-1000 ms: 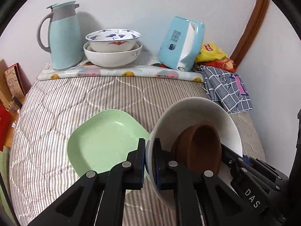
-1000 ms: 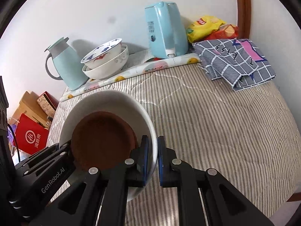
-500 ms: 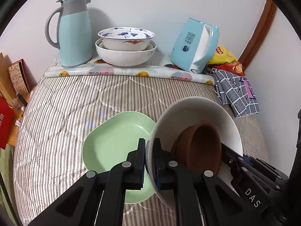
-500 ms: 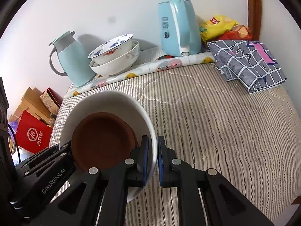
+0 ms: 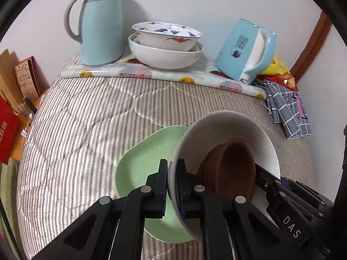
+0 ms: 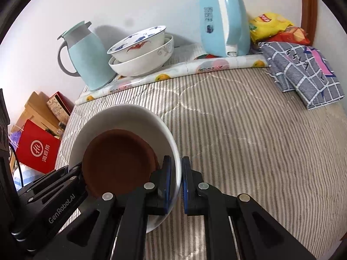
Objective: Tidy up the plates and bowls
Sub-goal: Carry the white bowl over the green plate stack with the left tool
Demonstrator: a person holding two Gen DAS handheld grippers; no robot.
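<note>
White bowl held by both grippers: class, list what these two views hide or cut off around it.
- Left wrist view: the white bowl and left gripper cover part of the green plate.
- Right wrist view: the green plate is hidden entirely.
- Both views: whether the bowl's underside touches anything.
- Right wrist view: the brown bowl's near rim, behind the right gripper.

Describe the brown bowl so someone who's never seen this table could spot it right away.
On the striped cloth, near the front, both grippers clamp one big white bowl. The brown bowl sits inside it, the only dark, unglazed-looking dish; the others are white or green.
</note>
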